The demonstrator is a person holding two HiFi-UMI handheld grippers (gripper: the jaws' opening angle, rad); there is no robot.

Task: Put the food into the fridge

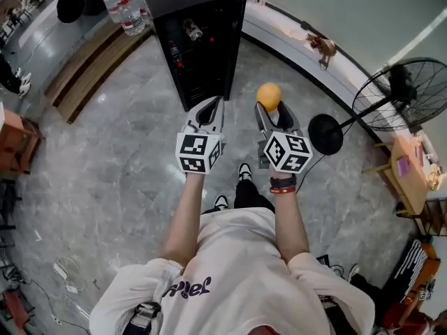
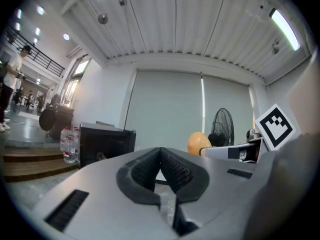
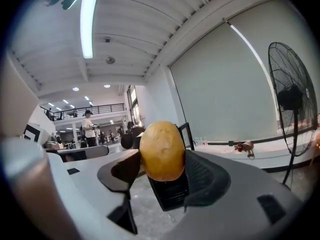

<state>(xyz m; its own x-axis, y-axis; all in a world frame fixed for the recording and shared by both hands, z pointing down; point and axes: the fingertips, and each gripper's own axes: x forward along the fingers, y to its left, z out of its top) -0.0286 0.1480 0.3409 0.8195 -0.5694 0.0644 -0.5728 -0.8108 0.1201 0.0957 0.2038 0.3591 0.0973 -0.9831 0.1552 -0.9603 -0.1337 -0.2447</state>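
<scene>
A small black fridge (image 1: 199, 37) stands on the floor ahead with its door (image 1: 239, 19) swung open; something small sits on a shelf inside. My right gripper (image 1: 269, 107) is shut on a yellow-orange potato (image 1: 269, 95), held in the air to the right of the fridge front. In the right gripper view the potato (image 3: 162, 151) fills the space between the pads, with the fridge (image 3: 172, 191) low behind it. My left gripper (image 1: 212, 106) is shut and holds nothing, just in front of the fridge's lower edge. The left gripper view shows its closed tips (image 2: 160, 159), the fridge (image 2: 106, 143) and the potato (image 2: 198, 143).
A standing fan (image 1: 398, 96) with a round black base (image 1: 325, 134) is at the right. Water bottles (image 1: 126, 5) stand on a wooden step at the fridge's left. A small wooden table (image 1: 408, 176) sits at far right. People stand far off in the hall.
</scene>
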